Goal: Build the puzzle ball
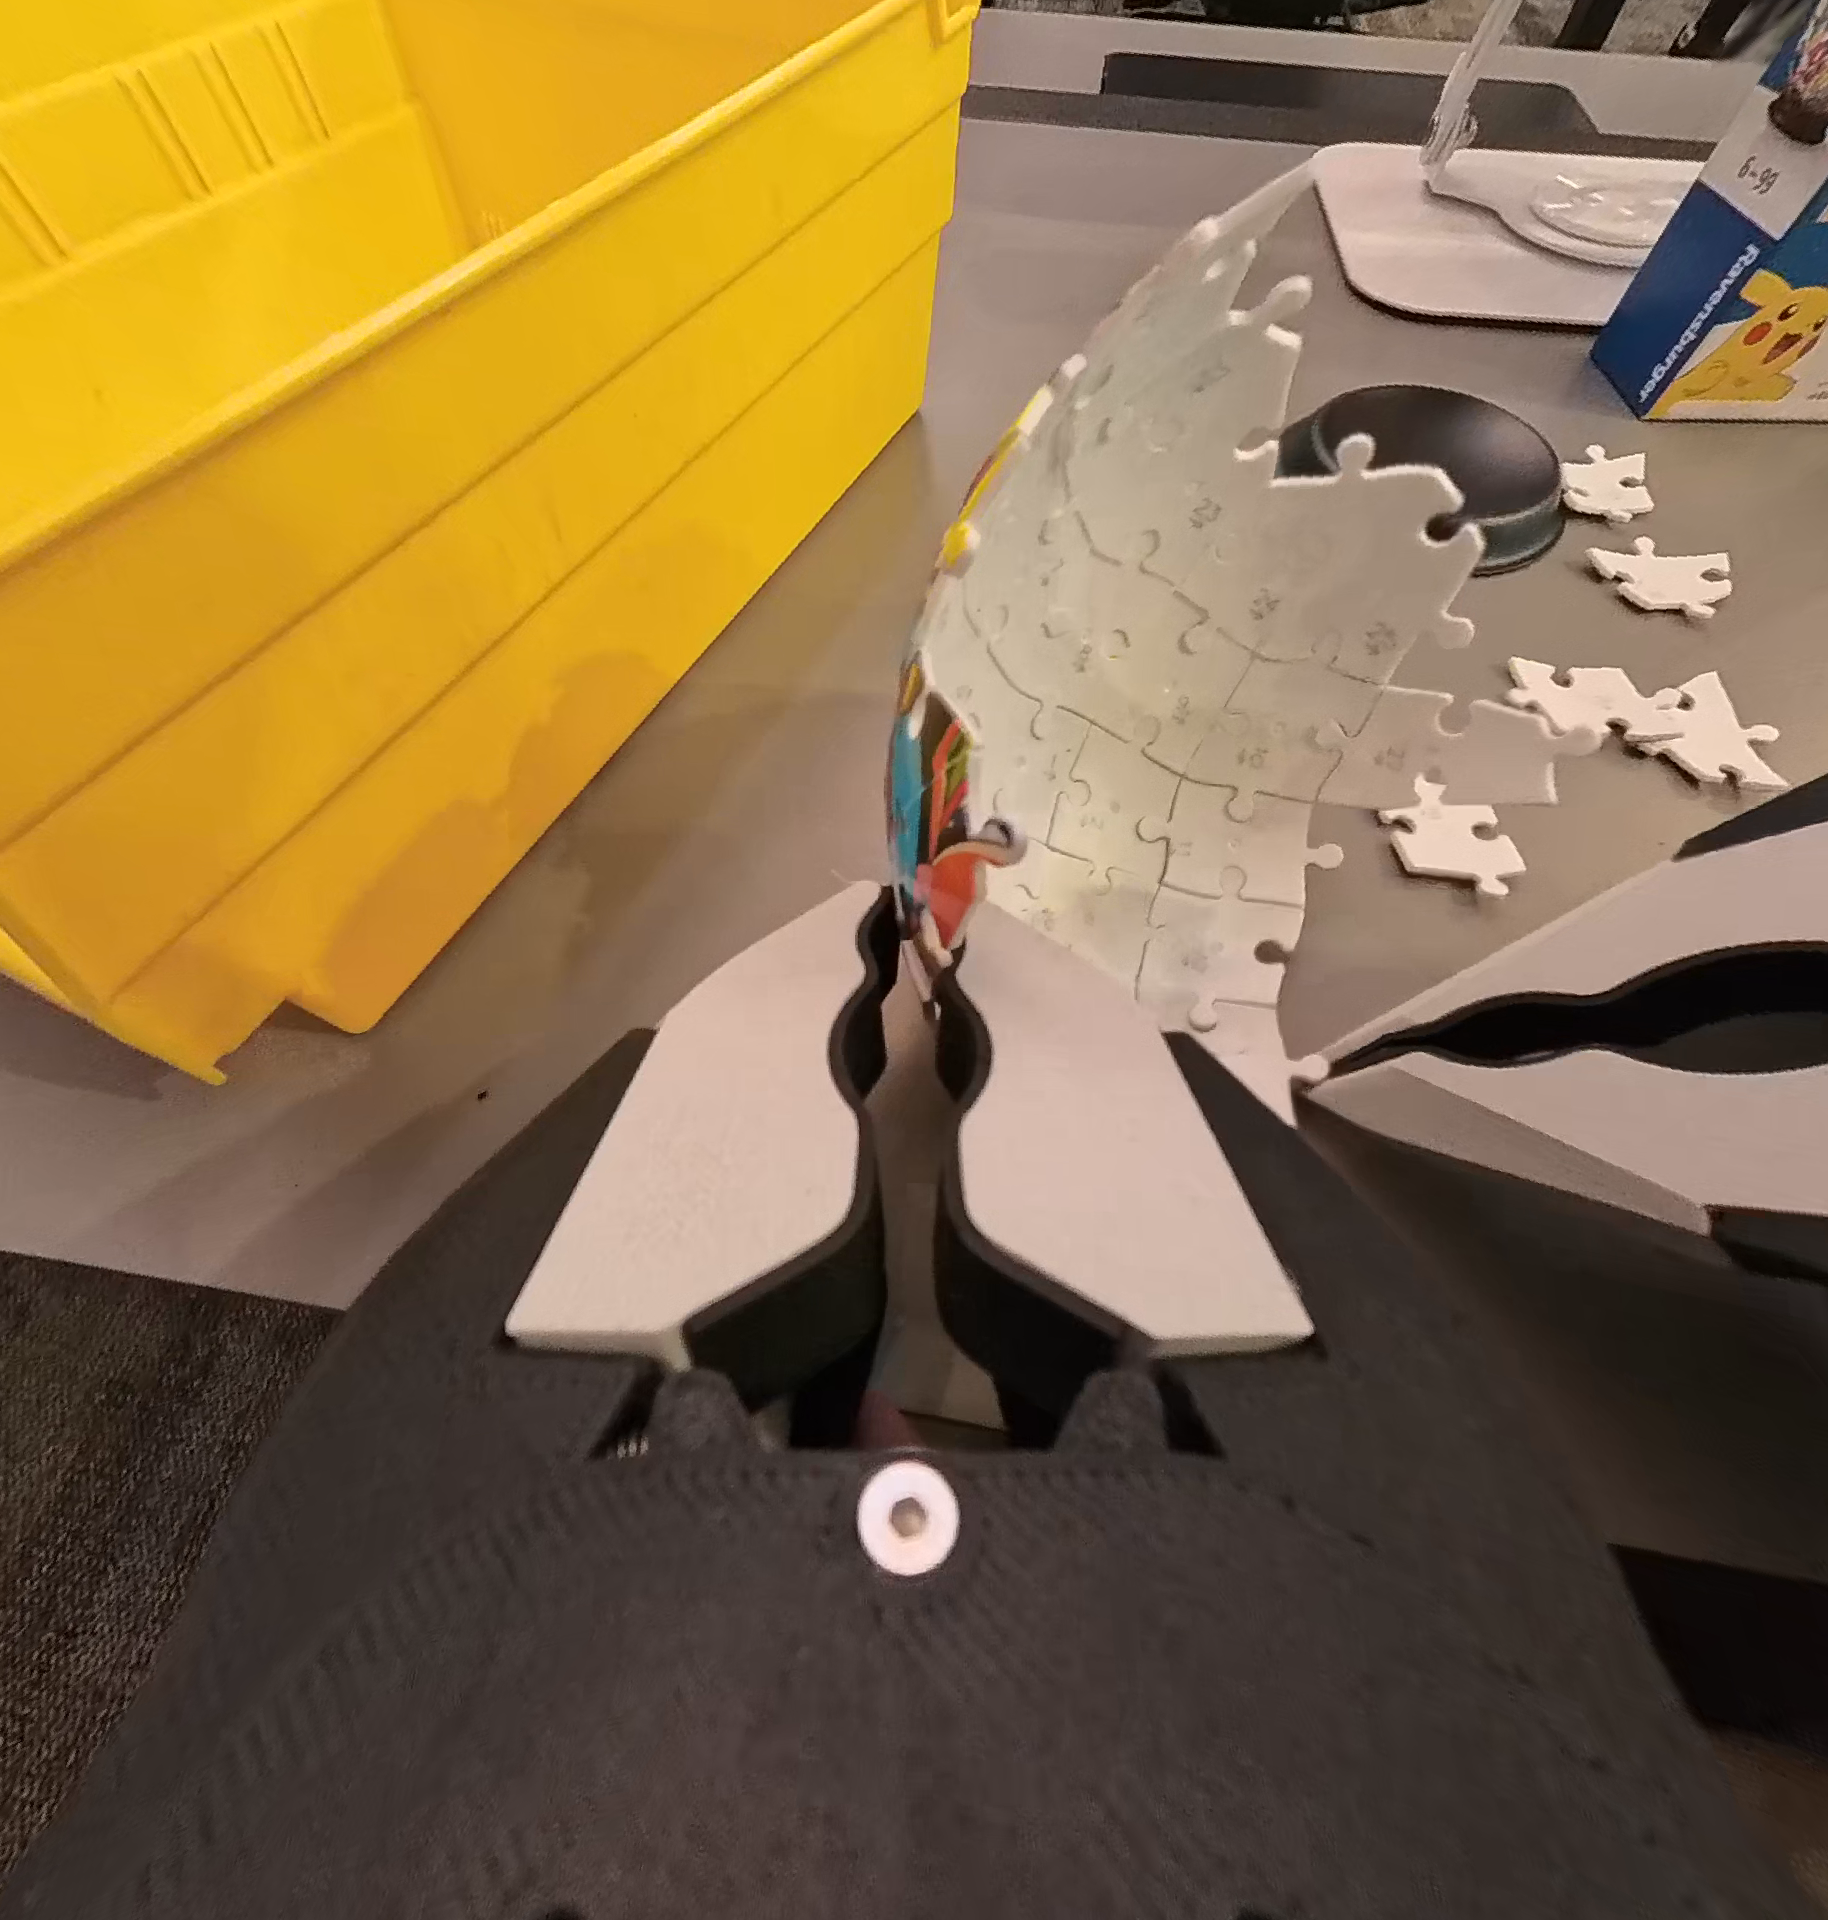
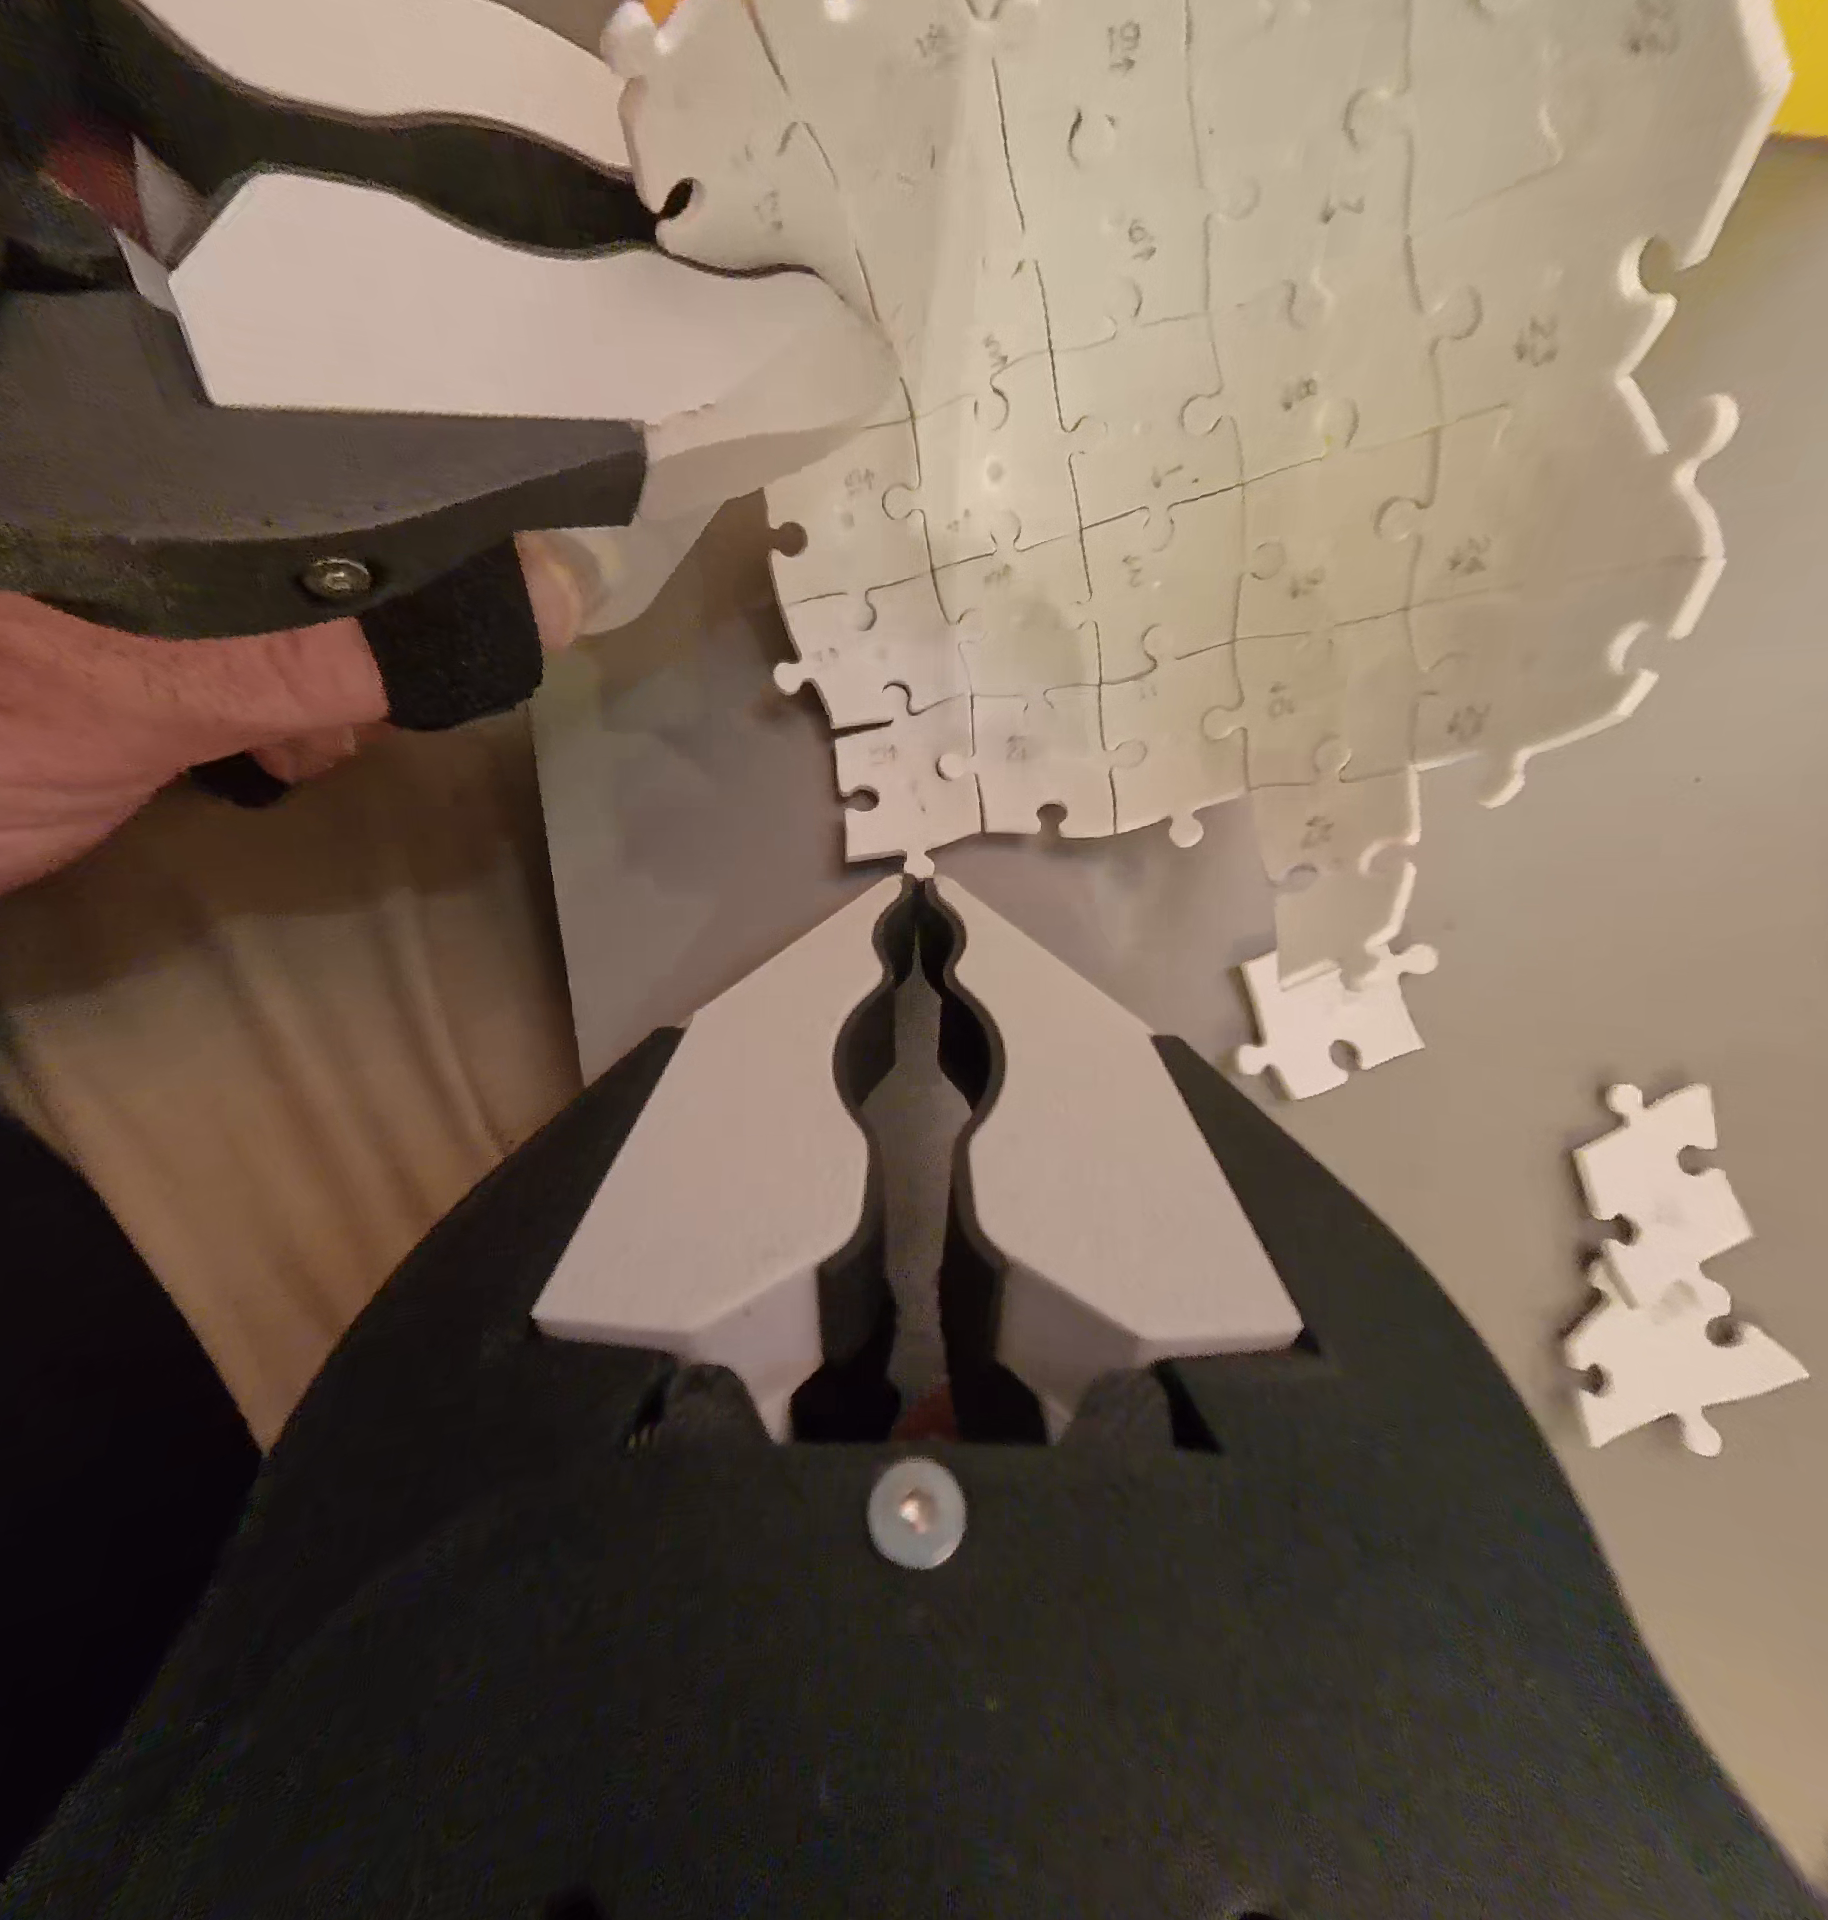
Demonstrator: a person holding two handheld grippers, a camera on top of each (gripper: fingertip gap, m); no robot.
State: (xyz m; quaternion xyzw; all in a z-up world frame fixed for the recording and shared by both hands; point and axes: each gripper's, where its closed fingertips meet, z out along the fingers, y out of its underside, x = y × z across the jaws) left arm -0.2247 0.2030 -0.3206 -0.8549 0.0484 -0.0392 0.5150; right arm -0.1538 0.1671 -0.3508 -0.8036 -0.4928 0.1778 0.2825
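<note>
Now, the half-built puzzle ball [image 1: 1180, 665] is up off the table [image 1: 744, 665], a curved shell turned so its pale, numbered inside faces us, the printed colours showing only along its edge. The left gripper [image 1: 915, 951] has its fingers closed almost together on that coloured rim at the shell's lower edge, carrying the whole thing. The right gripper [image 2: 918, 891] sits with its tips pinched to a sliver right at a small knob on the shell's bottom corner piece; whether it truly grips that knob or only touches it, I cannot tell.

If it is seating that corner piece, I'd say press gently and straight along the curve, because the shell hangs from one thin grip and a sideways push could pop the seams.

Just beyond the shell, loose white pieces [image 1: 1658, 727] lie scattered on the table, with the dark round stand [image 1: 1450, 457] behind them. Farther past the shell stands the blue puzzle box [image 1: 1741, 312], and on the shell's other side, the big yellow bin [image 1: 370, 416].
</note>
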